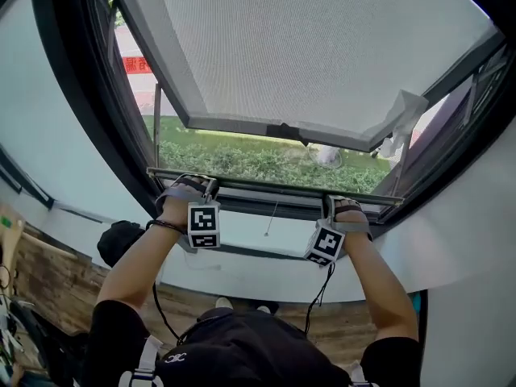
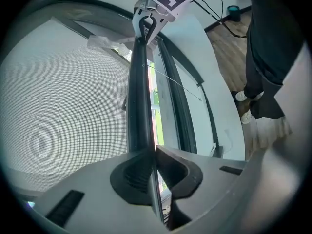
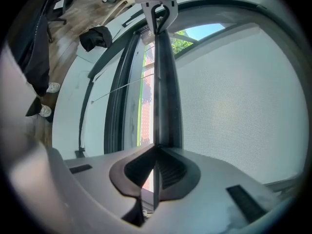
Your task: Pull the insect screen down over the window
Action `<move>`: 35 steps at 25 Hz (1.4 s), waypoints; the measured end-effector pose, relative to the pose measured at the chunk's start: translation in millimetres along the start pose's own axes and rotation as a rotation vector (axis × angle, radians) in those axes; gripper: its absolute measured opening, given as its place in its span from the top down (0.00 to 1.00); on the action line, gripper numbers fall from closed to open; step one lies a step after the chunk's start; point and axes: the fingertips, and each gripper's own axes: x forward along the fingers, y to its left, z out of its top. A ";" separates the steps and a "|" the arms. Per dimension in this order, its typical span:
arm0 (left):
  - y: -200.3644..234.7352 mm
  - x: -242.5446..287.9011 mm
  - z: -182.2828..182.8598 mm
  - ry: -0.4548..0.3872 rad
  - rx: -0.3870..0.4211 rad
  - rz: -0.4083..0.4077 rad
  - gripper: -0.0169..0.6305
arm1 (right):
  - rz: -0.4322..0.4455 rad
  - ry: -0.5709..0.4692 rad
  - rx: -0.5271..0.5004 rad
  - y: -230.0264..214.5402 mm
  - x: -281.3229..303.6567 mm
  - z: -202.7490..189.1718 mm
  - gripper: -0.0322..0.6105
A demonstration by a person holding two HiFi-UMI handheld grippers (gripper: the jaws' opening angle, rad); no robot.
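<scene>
Grey woven mesh [image 2: 63,96] of the insect screen runs right up to the dark pull bar [image 1: 270,188], and I've got that bar in both tools. Left gripper [image 2: 151,152] is clamped on it, pads pinching the bar's thin lip with no gap between them. Right gripper [image 3: 155,147] is the same, clenched on the lip toward the other end. Head view shows the two well apart along the bar, roughly symmetric, so load should be even. Bar sits low in the opening, just above the bottom window frame [image 1: 278,210]. A narrow strip of green outside shows between bar and frame in both gripper views, so my read is the screen's nearly down but not seated. Handling: bar looks like a stiff, light metal extrusion, fine to pull on. Mesh is soft and I'd expect it to crease or tear, so the bar is the only place to hold. Grip is on a thin smooth lip, so there's a slip risk if I yank. I want a steady pull with both ends level, otherwise I expect the bar to rack in the side tracks and jam. Possibly a sprung roller, can't confirm from here, so I wouldn't release before it latches. Thin cord [image 1: 268,222] hangs free just below the bar near its middle; not using it. Crumpled white wrap [image 1: 403,111] sits on the open sash corner outside, apart from the bar.
</scene>
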 end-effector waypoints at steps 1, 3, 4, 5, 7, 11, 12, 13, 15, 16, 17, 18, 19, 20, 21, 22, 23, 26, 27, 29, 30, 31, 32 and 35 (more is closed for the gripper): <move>-3.9 3.3 0.4 0.000 -0.003 -0.004 0.94 | 0.006 0.002 0.002 4.4 2.3 -0.2 0.92; -7.9 8.9 0.6 0.002 -0.010 -0.005 0.94 | 0.014 0.005 0.011 9.6 6.8 -0.4 0.92; -8.5 11.2 0.3 0.004 -0.013 -0.005 0.94 | 0.015 0.006 0.015 10.6 9.0 -0.3 0.92; -8.9 13.1 0.2 0.007 -0.015 -0.006 0.94 | 0.016 0.007 0.016 11.3 11.0 -0.4 0.92; -10.2 15.9 1.0 0.009 -0.016 -0.008 0.94 | 0.017 0.009 0.017 12.7 14.1 -1.0 0.92; -11.0 17.9 1.6 0.004 -0.021 -0.010 0.94 | 0.024 0.016 0.019 14.1 16.4 -1.7 0.92; -11.6 18.2 1.5 0.003 -0.021 -0.012 0.94 | 0.029 0.022 0.010 15.6 16.3 -2.4 0.92; -12.6 18.8 1.3 0.001 -0.020 -0.014 0.94 | 0.034 0.026 0.002 17.6 16.6 -2.9 0.92; -15.8 20.8 0.8 0.000 -0.016 -0.017 0.94 | 0.044 0.032 -0.005 22.4 17.4 -2.8 0.92; -17.4 21.9 0.6 0.000 -0.015 -0.018 0.94 | 0.048 0.035 -0.004 24.3 18.0 -2.7 0.92; -18.6 23.2 0.5 0.001 -0.016 -0.020 0.94 | 0.050 0.038 -0.003 25.3 18.9 -2.4 0.92; -19.5 24.3 0.3 0.002 -0.016 -0.023 0.94 | 0.052 0.040 -0.003 26.0 20.2 -2.1 0.92; -20.8 25.4 0.2 0.003 -0.016 -0.028 0.94 | 0.055 0.041 -0.006 27.4 21.8 -1.8 0.92; -23.1 26.6 0.1 0.002 -0.013 -0.034 0.94 | 0.060 0.043 -0.013 30.1 23.5 -2.2 0.92; -26.4 27.8 0.1 0.001 -0.010 -0.041 0.94 | 0.068 0.047 -0.025 33.9 24.9 -3.3 0.92; -30.5 29.4 0.1 0.000 -0.008 -0.050 0.94 | 0.079 0.052 -0.034 38.5 26.3 -4.3 0.92; -35.5 31.9 0.3 -0.001 -0.004 -0.064 0.94 | 0.093 0.055 -0.036 43.8 28.2 -4.8 0.92; -55.1 43.5 1.5 0.006 0.022 -0.103 0.94 | 0.120 0.053 -0.021 63.8 36.8 -4.3 0.92; -61.7 47.8 1.7 0.010 0.028 -0.106 0.94 | 0.127 0.055 -0.012 71.2 39.5 -4.8 0.92; -68.2 55.2 1.8 0.016 0.028 -0.108 0.94 | 0.137 0.069 0.003 79.3 45.0 -6.0 0.92; -68.7 57.8 1.7 0.020 0.026 -0.110 0.94 | 0.136 0.073 0.005 80.2 47.8 -6.2 0.92; -69.2 59.8 1.7 0.023 0.023 -0.115 0.94 | 0.134 0.077 0.003 80.7 50.3 -6.3 0.92; -70.4 61.4 1.7 0.025 0.023 -0.121 0.94 | 0.133 0.079 0.000 81.6 52.3 -6.2 0.92; -78.7 66.5 2.4 0.029 0.029 -0.137 0.94 | 0.141 0.085 0.001 89.3 55.9 -5.7 0.92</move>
